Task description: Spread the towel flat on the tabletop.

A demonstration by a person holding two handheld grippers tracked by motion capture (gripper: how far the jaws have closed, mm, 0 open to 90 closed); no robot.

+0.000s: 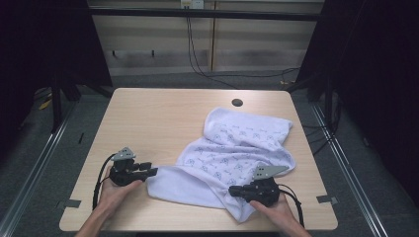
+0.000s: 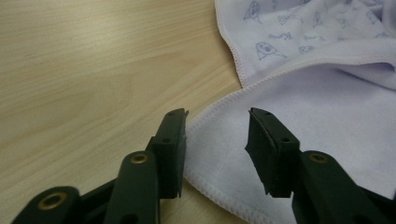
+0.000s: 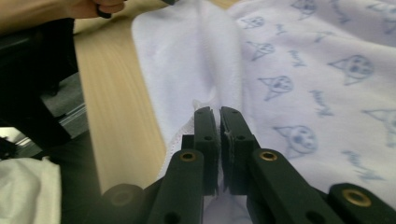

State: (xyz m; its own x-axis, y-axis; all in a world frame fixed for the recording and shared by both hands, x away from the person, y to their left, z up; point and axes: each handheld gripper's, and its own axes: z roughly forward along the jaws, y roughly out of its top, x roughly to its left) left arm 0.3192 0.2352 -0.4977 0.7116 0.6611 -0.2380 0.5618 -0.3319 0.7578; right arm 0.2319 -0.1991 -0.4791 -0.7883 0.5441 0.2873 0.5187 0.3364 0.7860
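A white cloth printed with small blue cat faces lies crumpled on the right half of the wooden table. My left gripper rests at the cloth's near left corner. In the left gripper view its jaws stand open over the stitched hem of the cloth, pads apart from it. My right gripper is at the cloth's near right part. In the right gripper view its jaws are shut on a pinched fold of the cloth, close to the table's front edge.
A round cable hole sits near the table's far edge. Black cables hang behind the table. Bare wood spreads over the left half. The other hand appears at the top left of the right gripper view.
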